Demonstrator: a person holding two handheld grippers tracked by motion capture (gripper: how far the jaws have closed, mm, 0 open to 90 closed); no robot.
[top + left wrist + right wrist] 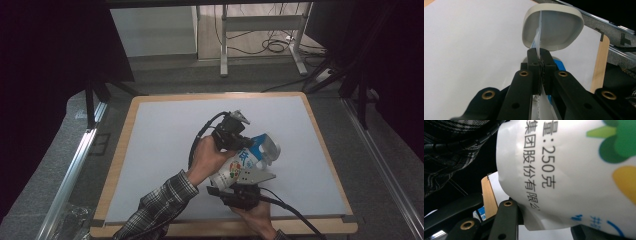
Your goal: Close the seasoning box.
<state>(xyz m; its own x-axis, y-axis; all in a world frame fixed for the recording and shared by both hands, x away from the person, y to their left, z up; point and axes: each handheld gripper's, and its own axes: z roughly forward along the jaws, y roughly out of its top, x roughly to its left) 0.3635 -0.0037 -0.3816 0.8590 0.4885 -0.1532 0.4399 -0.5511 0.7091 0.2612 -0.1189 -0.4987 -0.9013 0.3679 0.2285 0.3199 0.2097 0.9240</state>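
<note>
Your right gripper (243, 186) nearest at six o'clock, clasping the pouch (239, 167) at table (150, 150) centre, dark room, pouch's long axis toward two o'clock, your left gripper (539, 60) clenched on its top seam.

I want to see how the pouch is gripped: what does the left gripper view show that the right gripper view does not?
Left gripper view: the left gripper shut on the pouch's thin edge, with a grey bowl beyond. Right gripper view: the pouch's printed side with black characters, green and yellow shapes, and a plaid sleeve. Both show the pouch and the table's wooden edge.
</note>
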